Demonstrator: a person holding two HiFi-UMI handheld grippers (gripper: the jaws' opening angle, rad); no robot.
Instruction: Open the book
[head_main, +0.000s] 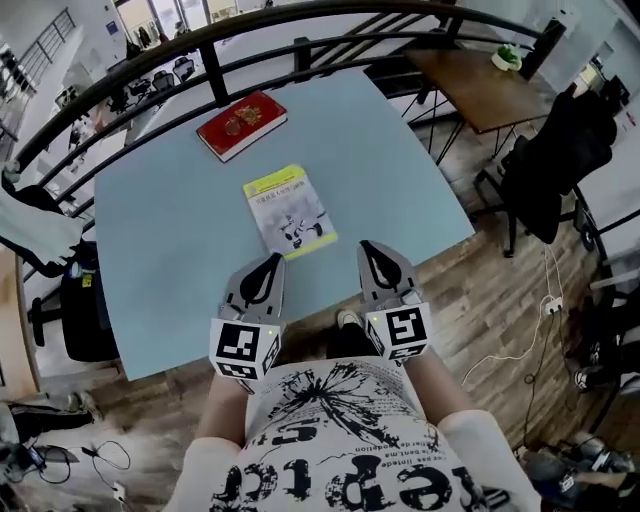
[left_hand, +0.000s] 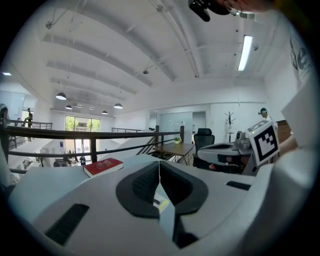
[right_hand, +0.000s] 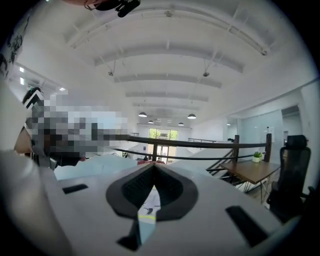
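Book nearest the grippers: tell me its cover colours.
The nearer book has a white cover with yellow-green bands and a black drawing; the head view shows it best.

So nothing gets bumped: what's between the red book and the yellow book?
Only bare table lies between the red book and the yellow book, as the head view shows.

The left gripper and the right gripper are held side by side, close in front of the person's body. Both point forward and only a little downward. The jaws of each gripper are closed, with the tips meeting. Behind each pair of jaws sits a marker cube. The forearms run back from there to the torso.
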